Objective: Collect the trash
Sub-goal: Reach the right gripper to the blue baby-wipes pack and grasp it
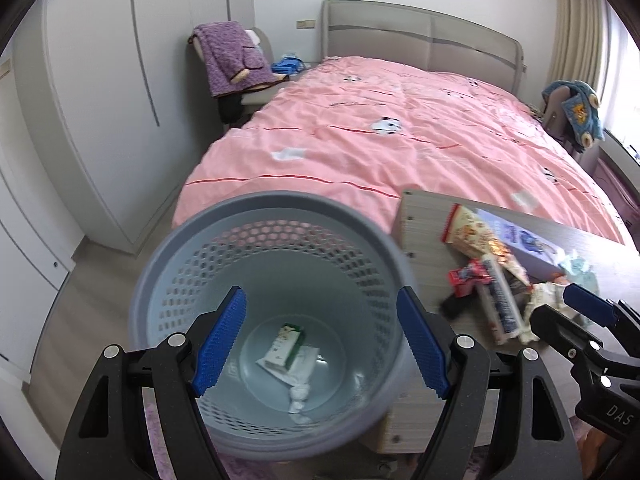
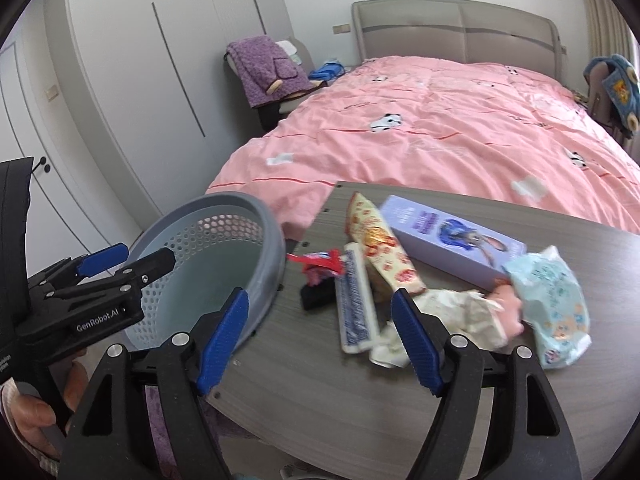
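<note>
Grey perforated bin (image 1: 268, 256) sitting right under the left gripper (image 1: 322, 344), fingers spread wide, gripping nothing; framing a green-and-white packet (image 1: 286, 346) and a crumpled white wrapper (image 1: 299, 394) lying on the bin floor. Hovering over the wooden table (image 2: 360, 400), the right gripper (image 2: 320, 338), likewise splayed and empty, bracketing a blue-and-white wrapper (image 2: 356, 308) and crumpled paper (image 2: 464, 312) just ahead of the fingertips.
</note>
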`<state>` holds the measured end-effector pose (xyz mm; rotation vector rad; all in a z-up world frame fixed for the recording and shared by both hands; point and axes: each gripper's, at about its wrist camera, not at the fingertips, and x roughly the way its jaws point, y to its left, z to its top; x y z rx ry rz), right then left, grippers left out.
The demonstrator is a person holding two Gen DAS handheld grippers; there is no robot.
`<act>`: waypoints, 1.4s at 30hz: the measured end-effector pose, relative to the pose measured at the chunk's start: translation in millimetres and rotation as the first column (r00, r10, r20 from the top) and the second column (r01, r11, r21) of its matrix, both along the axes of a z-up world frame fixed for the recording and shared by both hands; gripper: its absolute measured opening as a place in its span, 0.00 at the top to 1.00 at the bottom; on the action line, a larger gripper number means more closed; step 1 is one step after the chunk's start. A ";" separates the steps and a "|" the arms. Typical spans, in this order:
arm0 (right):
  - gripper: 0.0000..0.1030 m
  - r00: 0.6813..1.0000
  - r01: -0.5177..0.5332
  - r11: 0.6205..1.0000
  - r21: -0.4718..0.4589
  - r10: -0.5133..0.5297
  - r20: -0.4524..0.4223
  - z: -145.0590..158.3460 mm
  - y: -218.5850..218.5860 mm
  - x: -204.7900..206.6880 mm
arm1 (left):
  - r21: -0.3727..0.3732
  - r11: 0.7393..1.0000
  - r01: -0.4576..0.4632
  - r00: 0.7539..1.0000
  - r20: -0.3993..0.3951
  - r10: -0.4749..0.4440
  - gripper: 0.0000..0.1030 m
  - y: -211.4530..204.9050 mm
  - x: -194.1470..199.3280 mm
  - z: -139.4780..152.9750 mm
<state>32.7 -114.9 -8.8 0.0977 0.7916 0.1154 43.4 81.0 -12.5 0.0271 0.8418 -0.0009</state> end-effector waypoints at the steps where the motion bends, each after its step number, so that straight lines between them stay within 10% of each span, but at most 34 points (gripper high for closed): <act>1: 0.29 1.000 0.013 1.000 0.002 -0.013 0.005 0.4 -6.8 -4.3 | -0.003 1.000 0.016 1.000 -0.004 -0.016 0.28 -8.0 0.5 1.2; 17: 0.29 0.965 0.263 0.965 -0.010 -0.263 -0.016 -12.8 -138.4 -46.0 | 0.024 0.991 0.132 0.991 -0.042 -0.131 0.28 -87.2 2.7 -2.7; 42: 0.28 0.971 0.175 0.980 -0.095 -0.188 -0.148 -48.0 -163.9 18.3 | 0.023 0.994 0.107 0.991 -0.078 -0.105 0.28 -86.2 13.9 -13.0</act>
